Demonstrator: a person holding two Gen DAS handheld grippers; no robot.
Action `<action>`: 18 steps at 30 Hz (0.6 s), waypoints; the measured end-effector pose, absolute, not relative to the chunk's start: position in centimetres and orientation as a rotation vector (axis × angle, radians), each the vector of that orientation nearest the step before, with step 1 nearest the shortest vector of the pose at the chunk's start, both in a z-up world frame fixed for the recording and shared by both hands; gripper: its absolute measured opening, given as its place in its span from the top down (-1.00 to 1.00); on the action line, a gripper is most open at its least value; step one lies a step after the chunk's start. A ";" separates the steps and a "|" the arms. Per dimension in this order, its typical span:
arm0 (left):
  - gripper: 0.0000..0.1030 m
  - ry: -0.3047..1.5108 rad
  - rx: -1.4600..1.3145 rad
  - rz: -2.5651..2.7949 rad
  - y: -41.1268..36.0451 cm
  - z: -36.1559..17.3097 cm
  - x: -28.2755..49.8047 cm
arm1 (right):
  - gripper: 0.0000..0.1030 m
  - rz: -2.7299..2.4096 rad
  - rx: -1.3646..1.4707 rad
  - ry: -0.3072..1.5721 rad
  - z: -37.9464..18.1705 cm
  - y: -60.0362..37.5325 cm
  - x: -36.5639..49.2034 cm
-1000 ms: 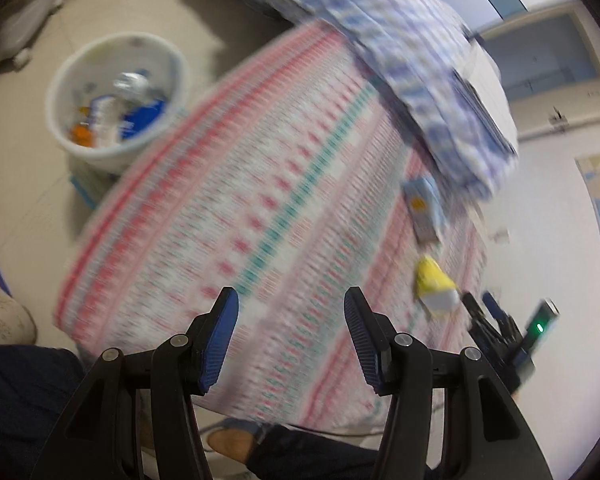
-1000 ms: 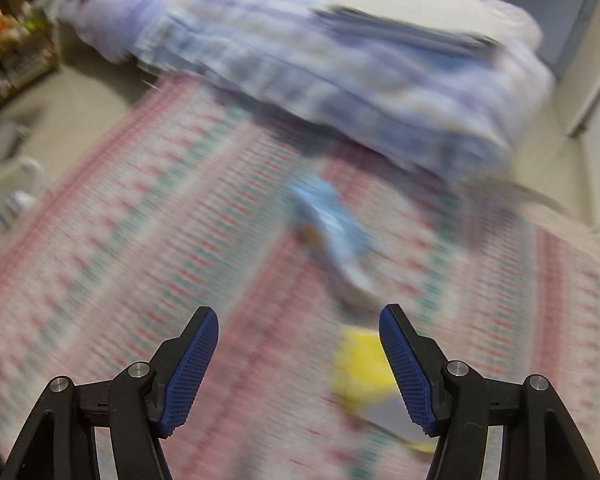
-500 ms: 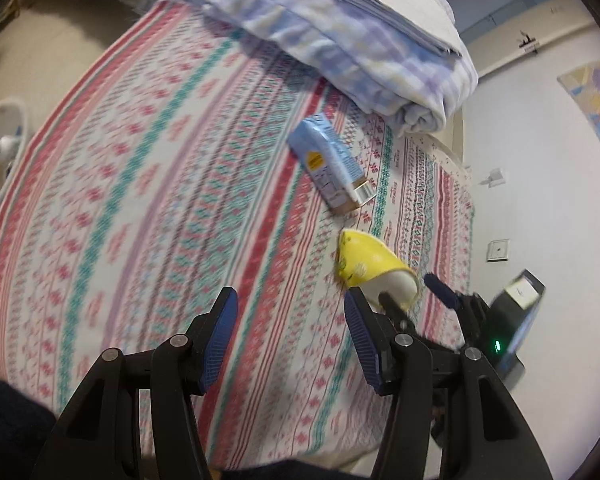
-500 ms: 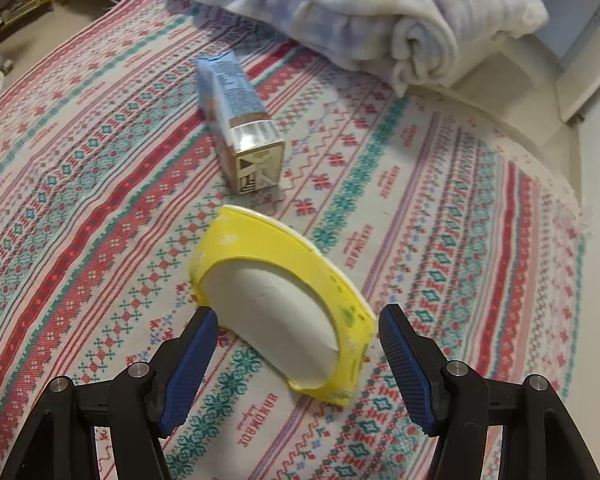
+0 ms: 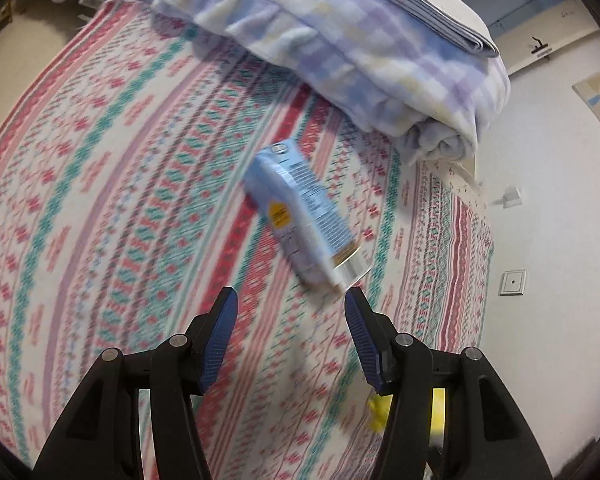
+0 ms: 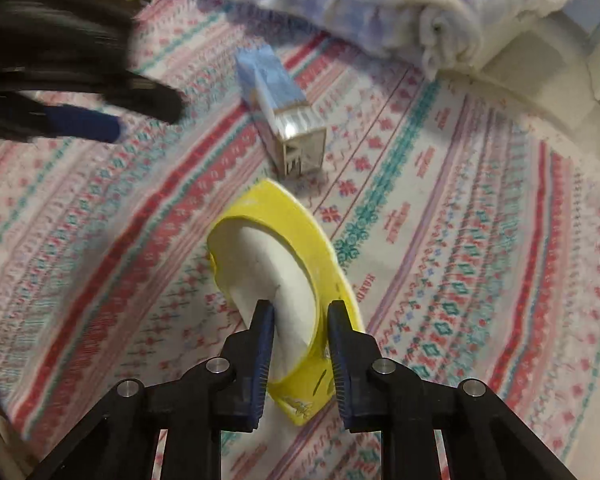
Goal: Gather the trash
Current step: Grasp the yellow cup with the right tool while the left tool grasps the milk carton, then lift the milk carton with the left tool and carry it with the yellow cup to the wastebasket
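Right tool (image 6: 300,312) had closed from wide apart onto rim of crushed yellow paper cup (image 6: 284,256) lying on woven patterned bedspread (image 6: 460,260), left tool (image 5: 290,304) gaped over glossy blue rectangular carton (image 5: 304,216) nearby, folded fleecy checked blanket (image 5: 340,40) behind.

The crushed paper cup (image 6: 296,264) is yellow outside, white inside; the drink carton (image 5: 304,216) is pale blue with a yellow round mark and a silver end; the bedsheet (image 5: 120,184) bears red, teal and pink bands on white; the folded blanket (image 5: 340,36) is lilac-and-cream check.
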State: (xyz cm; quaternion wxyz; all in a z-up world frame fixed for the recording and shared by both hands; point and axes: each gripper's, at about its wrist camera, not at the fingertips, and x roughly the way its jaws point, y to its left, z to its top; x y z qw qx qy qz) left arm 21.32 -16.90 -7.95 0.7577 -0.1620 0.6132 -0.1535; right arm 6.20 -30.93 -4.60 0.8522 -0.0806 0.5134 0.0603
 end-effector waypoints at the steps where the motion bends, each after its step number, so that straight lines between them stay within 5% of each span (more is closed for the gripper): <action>1: -0.15 1.327 -0.357 -0.332 -17.5 -8.1 21.5 | 0.54 0.103 -0.172 1.068 -3.9 -31.0 5.6; 12: -0.19 1.237 -0.372 -0.283 -21.5 -11.7 23.4 | 0.54 -0.073 -0.026 0.975 -0.9 -35.5 3.3; 16: 0.39 1.166 -0.245 -0.345 -21.6 -10.1 22.6 | 0.54 -0.073 0.007 0.958 -0.5 -36.0 3.4; 18: 0.84 1.127 -0.201 -0.372 -21.2 -9.2 22.3 | 0.54 -0.073 0.011 0.956 -0.6 -36.1 3.4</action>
